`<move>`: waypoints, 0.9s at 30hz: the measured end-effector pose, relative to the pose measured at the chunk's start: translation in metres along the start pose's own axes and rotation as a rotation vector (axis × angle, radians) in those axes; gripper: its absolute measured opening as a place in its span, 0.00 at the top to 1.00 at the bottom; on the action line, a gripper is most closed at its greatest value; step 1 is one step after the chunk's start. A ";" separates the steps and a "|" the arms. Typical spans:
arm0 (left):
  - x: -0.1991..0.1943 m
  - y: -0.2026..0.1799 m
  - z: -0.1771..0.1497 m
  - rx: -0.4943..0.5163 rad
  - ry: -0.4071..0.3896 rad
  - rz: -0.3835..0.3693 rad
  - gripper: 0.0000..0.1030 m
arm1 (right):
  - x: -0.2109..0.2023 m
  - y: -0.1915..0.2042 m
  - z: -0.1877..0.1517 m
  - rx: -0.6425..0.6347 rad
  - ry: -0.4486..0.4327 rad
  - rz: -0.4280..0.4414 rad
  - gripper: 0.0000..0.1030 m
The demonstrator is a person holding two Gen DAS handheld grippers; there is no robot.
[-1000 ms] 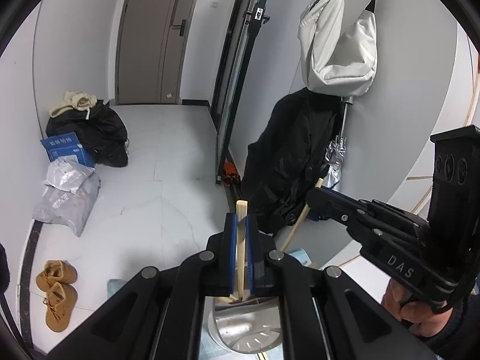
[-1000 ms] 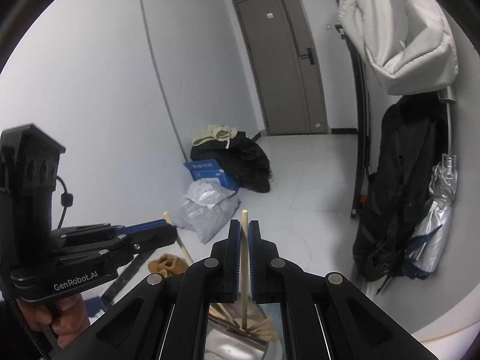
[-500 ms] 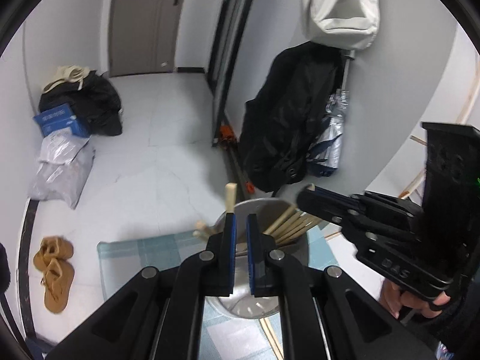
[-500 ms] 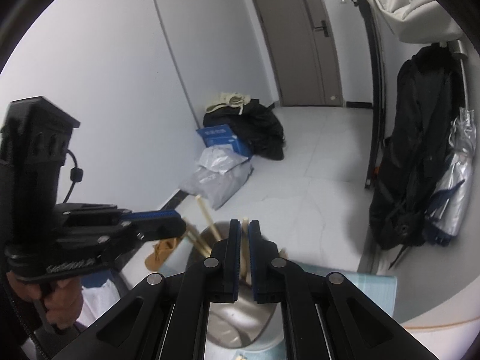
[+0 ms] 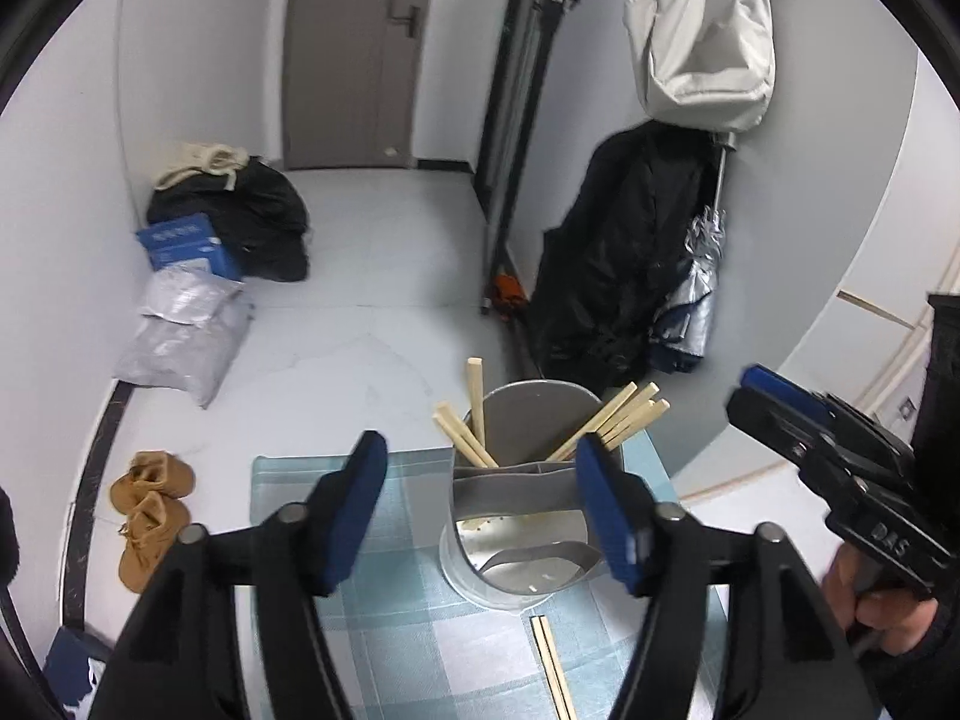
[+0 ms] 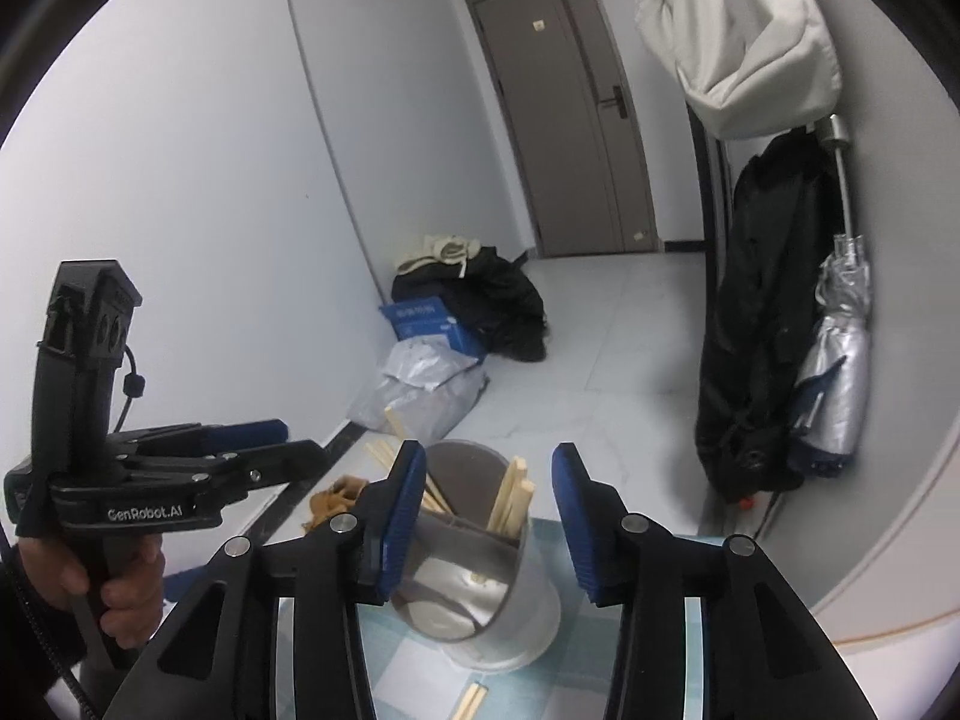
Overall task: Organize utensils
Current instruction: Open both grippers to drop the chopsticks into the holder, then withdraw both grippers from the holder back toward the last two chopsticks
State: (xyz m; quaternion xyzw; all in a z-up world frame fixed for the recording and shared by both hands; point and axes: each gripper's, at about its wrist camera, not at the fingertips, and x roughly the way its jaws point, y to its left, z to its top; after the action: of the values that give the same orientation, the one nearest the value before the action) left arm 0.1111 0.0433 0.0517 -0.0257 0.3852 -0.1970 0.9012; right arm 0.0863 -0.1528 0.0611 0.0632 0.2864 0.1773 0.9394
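Two claws: both have just been opening, nothing between the pads.
Left claw: spread wide over the holder.
Right claw: spread, same spot.
Metal holder: near the bench's far edge, on checked cloth.
Chopsticks: standing inside, leaning outward.
Loose pair: flat, nearer side.

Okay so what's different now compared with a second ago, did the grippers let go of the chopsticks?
Yes. Both grippers were clamped on one chopstick each above the metal holder; the left gripper and right gripper have just been opening, and nothing is between their jaws now. The chopsticks stand in the holder. Unchanged: the holder on the checked cloth and the loose pair beside it.
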 end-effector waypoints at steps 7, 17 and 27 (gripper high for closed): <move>-0.028 -0.017 -0.019 -0.005 -0.066 0.081 0.25 | -0.039 0.013 -0.017 -0.019 -0.030 -0.013 0.53; -0.055 -0.037 -0.054 0.010 -0.136 0.168 0.15 | -0.082 0.027 -0.058 -0.014 -0.063 -0.100 0.32; -0.063 -0.042 -0.083 0.005 -0.173 0.184 0.13 | -0.092 0.027 -0.097 0.016 -0.055 -0.127 0.29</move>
State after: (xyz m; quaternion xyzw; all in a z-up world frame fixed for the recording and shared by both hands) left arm -0.0012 0.0370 0.0447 -0.0049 0.3061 -0.1114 0.9454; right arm -0.0474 -0.1605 0.0342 0.0574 0.2654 0.1133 0.9557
